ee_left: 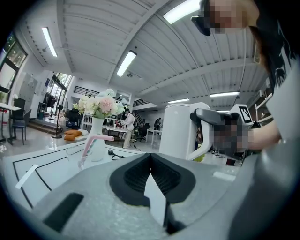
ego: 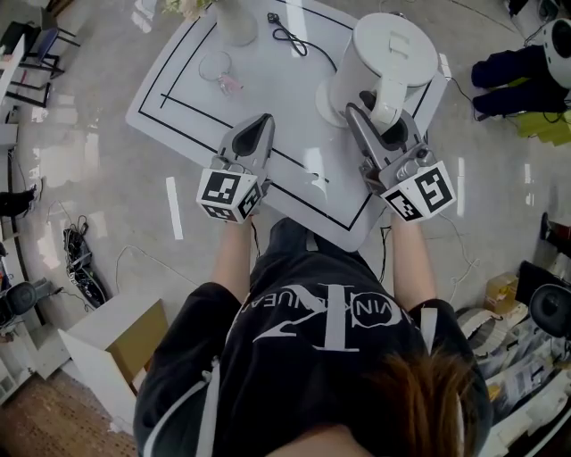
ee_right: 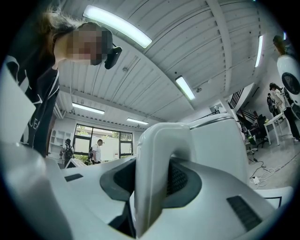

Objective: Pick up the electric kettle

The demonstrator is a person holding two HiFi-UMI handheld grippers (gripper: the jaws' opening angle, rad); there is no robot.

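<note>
The white electric kettle [ego: 384,49] stands at the far right of the white table [ego: 303,192]. Its curved handle [ego: 389,96] faces me. My right gripper [ego: 382,120] is shut on that handle; in the right gripper view the handle [ee_right: 157,154] fills the gap between the jaws, with the kettle body [ee_right: 218,145] behind. My left gripper [ego: 260,125] hovers over the table's middle, to the left of the kettle, shut and holding nothing. From the left gripper view the kettle [ee_left: 180,131] shows at the right, with its gripped handle [ee_left: 206,140].
A drinking glass with a pink straw [ego: 218,70], a white vase [ego: 236,22] and a black cable [ego: 287,36] lie at the table's far side. A black rectangle is marked on the tabletop. A white cabinet [ego: 111,344] stands on the floor at the left.
</note>
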